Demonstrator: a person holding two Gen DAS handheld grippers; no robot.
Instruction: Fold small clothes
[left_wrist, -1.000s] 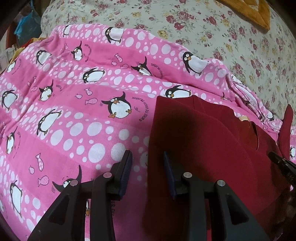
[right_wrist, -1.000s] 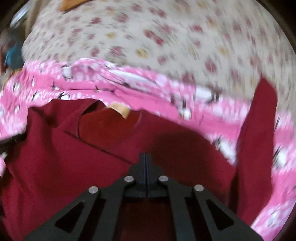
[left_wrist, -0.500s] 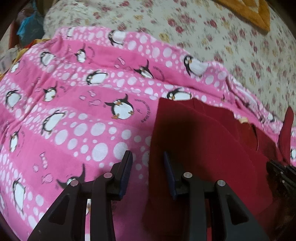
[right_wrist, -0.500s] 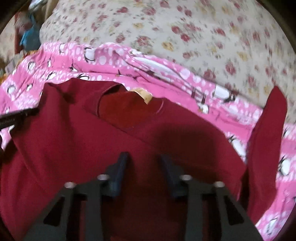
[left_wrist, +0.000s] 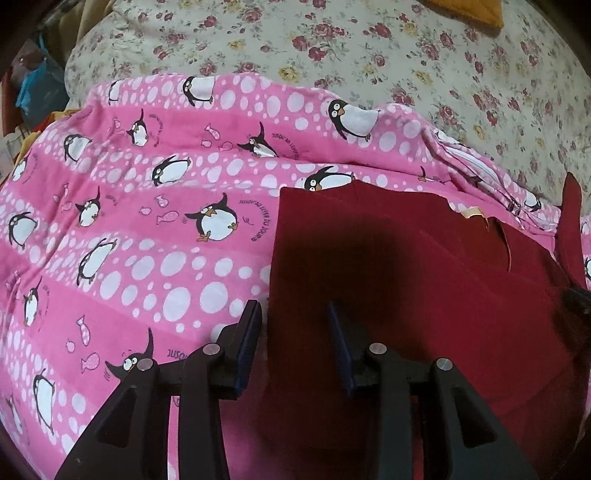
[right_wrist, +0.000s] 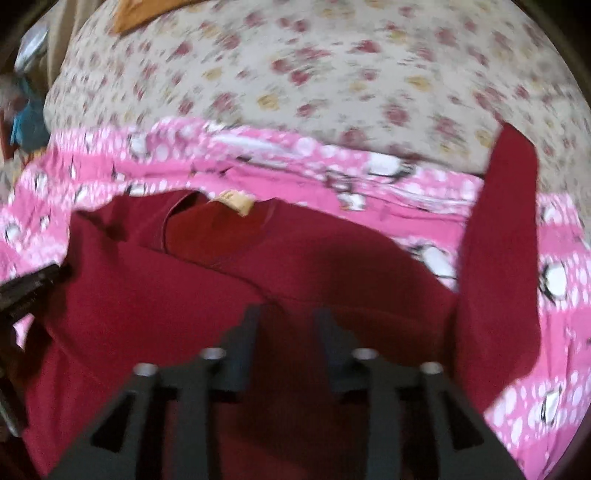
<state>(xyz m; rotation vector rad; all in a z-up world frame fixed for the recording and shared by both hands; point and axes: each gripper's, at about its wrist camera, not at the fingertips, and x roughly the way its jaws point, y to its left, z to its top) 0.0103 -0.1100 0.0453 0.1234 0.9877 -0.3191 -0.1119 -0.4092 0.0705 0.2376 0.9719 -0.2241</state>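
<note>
now | dark red shirt (left_wrist: 424, 266) flat, one sleeve out | left gripper (left_wrist: 293, 325), right gripper (right_wrist: 286, 325) jaws spread

Dark red cloth shirt (left_wrist: 424, 295): matt, smooth knit, fine stitched seam at neckline; small tan fabric label (right_wrist: 236, 201) at collar. Pink penguin-print blanket (left_wrist: 129, 240): soft, slightly fuzzy cloth, matt. Cream floral bedsheet (left_wrist: 369, 48): thin woven cloth, matt. Left gripper (left_wrist: 293, 332): black matt plastic arms, shiny metal rivets, dark blue pads (left_wrist: 248, 339) that look rubbery. Right gripper (right_wrist: 286, 332): same black plastic, blurred.
</note>
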